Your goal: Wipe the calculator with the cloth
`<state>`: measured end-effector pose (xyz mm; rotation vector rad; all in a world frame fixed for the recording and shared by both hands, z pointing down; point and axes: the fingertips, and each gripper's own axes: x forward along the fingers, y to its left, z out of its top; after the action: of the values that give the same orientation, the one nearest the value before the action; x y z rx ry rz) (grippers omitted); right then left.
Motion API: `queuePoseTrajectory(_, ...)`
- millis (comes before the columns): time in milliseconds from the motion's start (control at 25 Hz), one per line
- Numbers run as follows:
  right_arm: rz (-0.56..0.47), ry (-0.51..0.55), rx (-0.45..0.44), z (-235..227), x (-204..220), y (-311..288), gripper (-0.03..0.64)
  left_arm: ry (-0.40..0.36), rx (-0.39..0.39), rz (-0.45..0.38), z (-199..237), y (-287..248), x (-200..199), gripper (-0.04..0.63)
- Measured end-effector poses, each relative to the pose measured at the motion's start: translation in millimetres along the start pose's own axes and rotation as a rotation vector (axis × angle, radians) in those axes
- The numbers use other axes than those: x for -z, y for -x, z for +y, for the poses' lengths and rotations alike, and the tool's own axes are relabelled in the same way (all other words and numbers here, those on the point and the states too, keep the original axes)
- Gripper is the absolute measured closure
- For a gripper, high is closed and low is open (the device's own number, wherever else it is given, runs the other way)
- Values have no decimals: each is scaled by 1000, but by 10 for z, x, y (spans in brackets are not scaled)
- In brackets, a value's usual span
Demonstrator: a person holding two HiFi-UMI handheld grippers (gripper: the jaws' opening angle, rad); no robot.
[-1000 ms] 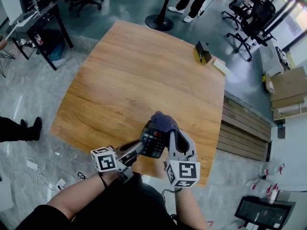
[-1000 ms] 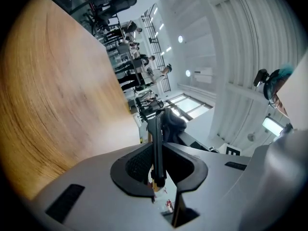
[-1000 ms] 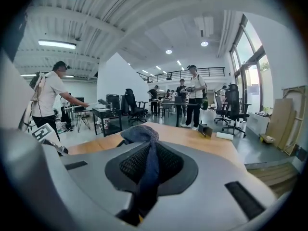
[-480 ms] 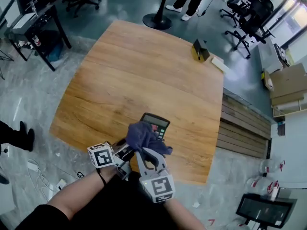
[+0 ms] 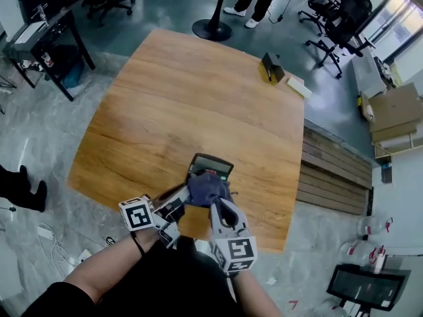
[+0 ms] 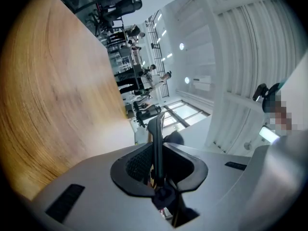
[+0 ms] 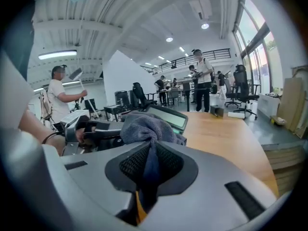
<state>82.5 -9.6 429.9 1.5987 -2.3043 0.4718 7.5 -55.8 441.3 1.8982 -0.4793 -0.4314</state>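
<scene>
Head view: both my grippers meet at the near edge of the wooden table [image 5: 185, 98]
Calculator [image 5: 213, 166]: at that near edge, display end pointing away from me, lower part under the cloth [image 5: 206, 187]
My left gripper [image 5: 180, 202]: fingers pinch the calculator's side, which shows edge-on between the jaws in the left gripper view
My right gripper [image 5: 215, 202]: fingers pressed on a fold of the dark blue cloth
Cloth: bunched up, lying on the calculator just below its display

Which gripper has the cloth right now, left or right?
The right gripper, its jaws shut on the dark blue cloth over the calculator; the left gripper clamps the calculator's edge instead.
</scene>
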Motion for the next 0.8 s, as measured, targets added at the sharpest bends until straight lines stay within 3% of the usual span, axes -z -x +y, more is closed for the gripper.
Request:
queuePoseTrajectory(240, -50, -24, 103, -466, -162, 48, 578, 30, 41, 25, -79, 45, 144, 526)
queuePoseTrajectory(360, -85, -94, 109, -580, -211, 52, 578, 59, 55, 8, -93, 98, 140, 526)
queuePoseTrajectory(560, -170, -266, -31, -494, -97, 53, 578, 137, 92, -64, -176, 212, -27, 526)
queuePoseTrajectory(800, -207, -178, -215, 26, -4, 43, 578, 203, 135, -140, -327, 251, -216, 526)
